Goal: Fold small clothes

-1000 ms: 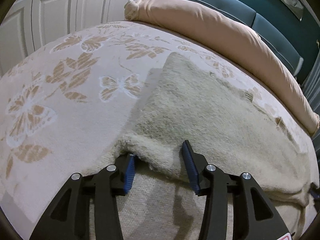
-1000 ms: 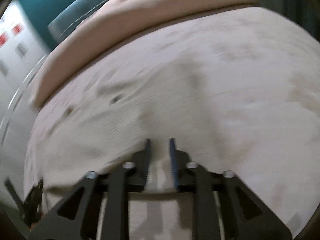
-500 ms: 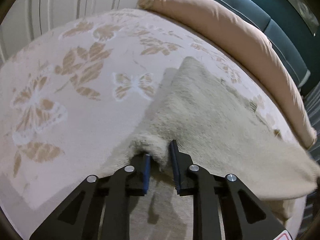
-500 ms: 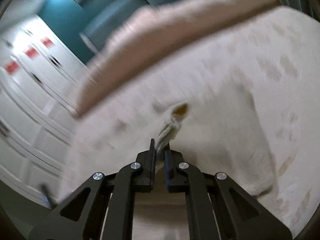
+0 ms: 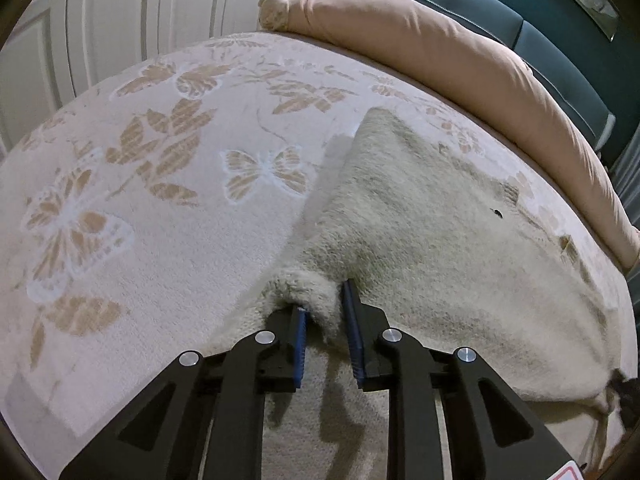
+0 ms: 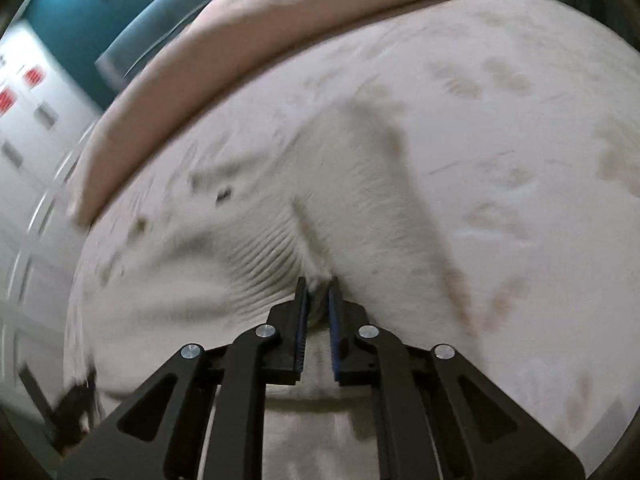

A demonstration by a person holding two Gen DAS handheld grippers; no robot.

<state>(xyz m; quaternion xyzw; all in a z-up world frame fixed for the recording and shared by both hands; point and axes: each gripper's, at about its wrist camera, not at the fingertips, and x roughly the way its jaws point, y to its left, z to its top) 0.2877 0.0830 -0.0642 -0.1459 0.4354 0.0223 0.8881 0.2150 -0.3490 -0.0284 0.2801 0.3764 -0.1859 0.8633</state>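
The fuzzy cream garment (image 5: 420, 240) lay spread on the bed (image 5: 120, 240), over a pale bedspread patterned with tan butterflies and leaves, its near edge lifted. The left gripper (image 5: 326, 320) had its blue-padded fingers (image 5: 299, 344) pinched on a bunched fold of that near edge; they had closed in and then eased slightly apart, the cloth between them. In the blurred right wrist view, the right gripper (image 6: 318, 292) clamped another tuft of the same garment (image 6: 340, 200), its fingers (image 6: 334, 320) nearly together after opening a little. A long peach bolster (image 5: 460, 72) lay along the far side of the bed, before a teal padded headboard (image 5: 560, 48). White panelled doors (image 5: 140, 12) stood behind. A red-edged sticker on the left gripper's body was cut off, unreadable.
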